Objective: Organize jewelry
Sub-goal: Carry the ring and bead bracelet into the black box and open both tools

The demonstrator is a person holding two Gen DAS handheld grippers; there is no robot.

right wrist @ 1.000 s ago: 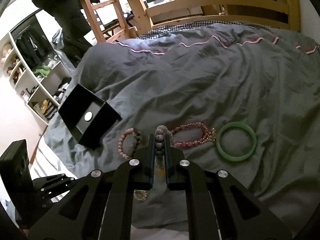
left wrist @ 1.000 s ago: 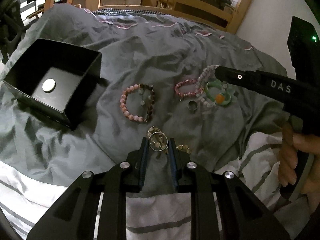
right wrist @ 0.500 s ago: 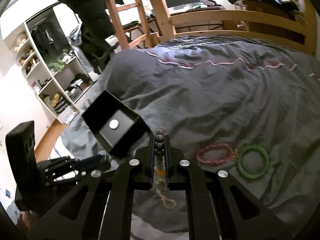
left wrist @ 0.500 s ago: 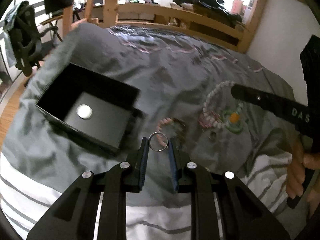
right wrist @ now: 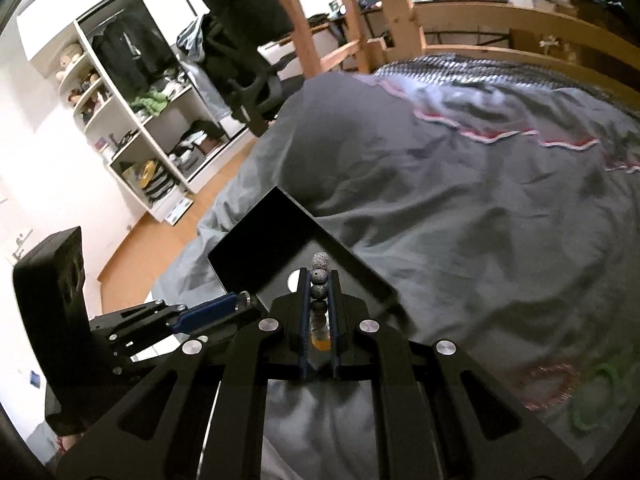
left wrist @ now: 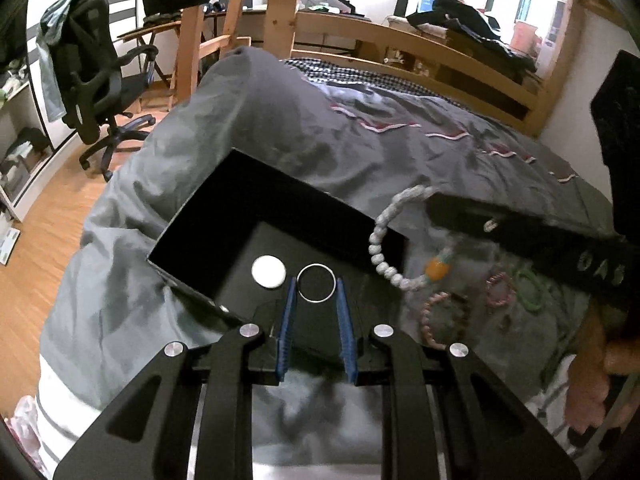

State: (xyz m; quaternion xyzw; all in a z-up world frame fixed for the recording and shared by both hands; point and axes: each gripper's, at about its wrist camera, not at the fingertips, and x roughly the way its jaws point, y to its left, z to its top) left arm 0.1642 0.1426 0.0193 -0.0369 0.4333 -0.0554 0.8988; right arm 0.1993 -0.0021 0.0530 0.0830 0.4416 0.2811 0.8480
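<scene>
both claws hold jewelry; far bracelets (left wrist: 500,290) blurred.

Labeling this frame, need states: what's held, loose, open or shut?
Left gripper: shut on silver ring, above the box.
Right gripper: shut on grey bead bracelet, which hangs.
Black box: open, white disc inside.
Green bangle: loose on the bedspread.

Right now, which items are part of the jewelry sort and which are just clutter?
In play:
left claw around ring
right claw on grey bracelet
black box
pink bracelet, green bangle, bead bracelets on duvet

Clutter:
office chair
shelves
bed frame
</scene>
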